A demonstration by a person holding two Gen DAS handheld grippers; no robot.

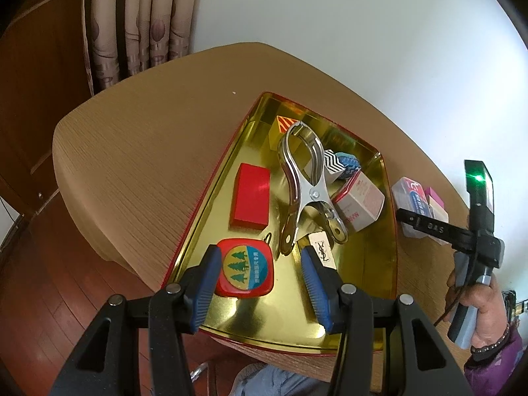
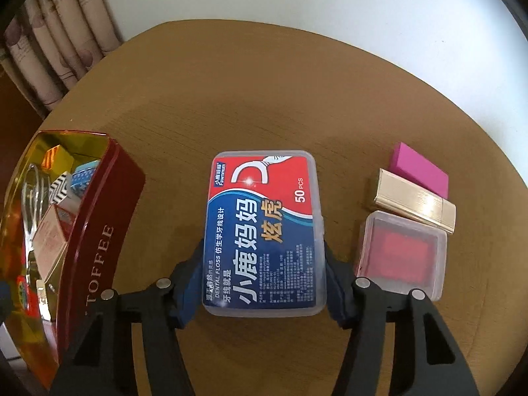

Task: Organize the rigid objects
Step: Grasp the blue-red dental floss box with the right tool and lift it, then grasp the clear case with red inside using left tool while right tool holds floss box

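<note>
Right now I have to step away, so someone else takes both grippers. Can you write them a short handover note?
Left gripper: open over the near end of the gold tin, beside the red tape measure, not gripping it.
Right gripper: jaws on both sides of the dental floss box on the table; grip not confirmed.
Done: red block, metal clamp, small cartons and tape measure are in the tin.
Left: floss box, pink block, gold case and clear box with red insert are outside the tin.
</note>
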